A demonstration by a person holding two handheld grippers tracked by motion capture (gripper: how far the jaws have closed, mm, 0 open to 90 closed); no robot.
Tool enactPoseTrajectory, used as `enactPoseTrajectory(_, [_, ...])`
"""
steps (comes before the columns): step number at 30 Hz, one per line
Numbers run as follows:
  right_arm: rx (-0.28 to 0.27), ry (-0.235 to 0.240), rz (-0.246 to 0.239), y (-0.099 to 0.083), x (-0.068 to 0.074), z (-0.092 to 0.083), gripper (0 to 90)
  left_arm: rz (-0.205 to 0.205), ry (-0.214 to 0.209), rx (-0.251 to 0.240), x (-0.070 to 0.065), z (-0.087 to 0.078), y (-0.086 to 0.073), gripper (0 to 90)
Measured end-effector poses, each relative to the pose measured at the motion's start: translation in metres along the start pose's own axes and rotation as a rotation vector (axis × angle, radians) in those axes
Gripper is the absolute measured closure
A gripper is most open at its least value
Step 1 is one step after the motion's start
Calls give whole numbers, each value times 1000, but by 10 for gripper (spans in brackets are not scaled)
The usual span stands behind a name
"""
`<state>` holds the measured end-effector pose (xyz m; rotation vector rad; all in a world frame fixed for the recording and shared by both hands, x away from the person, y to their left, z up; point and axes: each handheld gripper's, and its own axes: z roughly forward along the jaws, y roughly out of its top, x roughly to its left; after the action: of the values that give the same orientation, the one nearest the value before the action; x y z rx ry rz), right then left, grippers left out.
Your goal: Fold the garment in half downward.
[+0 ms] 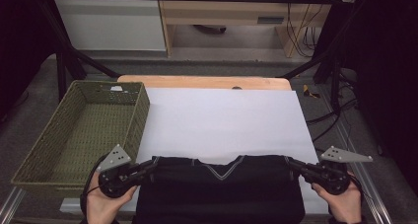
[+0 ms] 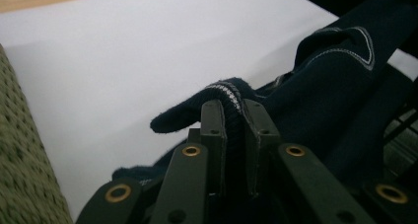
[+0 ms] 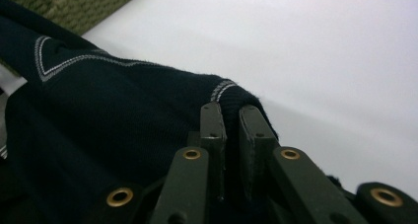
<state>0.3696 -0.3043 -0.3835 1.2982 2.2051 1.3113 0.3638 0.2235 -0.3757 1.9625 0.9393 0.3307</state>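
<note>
Two claws, left claw (image 1: 152,166) and right claw (image 1: 292,163), pinch dark sweater (image 1: 222,189) shoulders, stretching it flat beside green basket (image 1: 59,145) for laying out.

Wooden table (image 1: 204,81), white sheet (image 1: 222,125) covering it, dark garment (image 1: 219,189) at near edge, green basket (image 1: 79,130) beside

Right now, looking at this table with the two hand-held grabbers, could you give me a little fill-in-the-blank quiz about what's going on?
1. Both the left gripper and the right gripper are clamped on a dark navy ____.
2. The garment's neckline is shaped like the letter ____.
3. The woven basket beside the left gripper is coloured ____.
4. The sheet covering the table is coloured ____.

Missing words: sweater; V; green; white
</note>
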Motion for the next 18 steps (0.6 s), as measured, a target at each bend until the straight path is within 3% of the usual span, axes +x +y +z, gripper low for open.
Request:
enactPoseTrajectory(7, [66, 13, 44, -35, 8, -5, 822, 11, -22, 93, -14, -1, -31, 800])
enactPoseTrajectory(14, [169, 10, 65, -62, 13, 1, 799, -18, -54, 184, -22, 9, -56, 774])
enactPoseTrajectory(17, [199, 8, 70, -67, 14, 5, 763, -20, -55, 197, -22, 14, -58, 711])
enactPoseTrajectory(18, [178, -8, 50, -66, 15, 8, 674, -23, -44, 172, -20, 16, -55, 677])
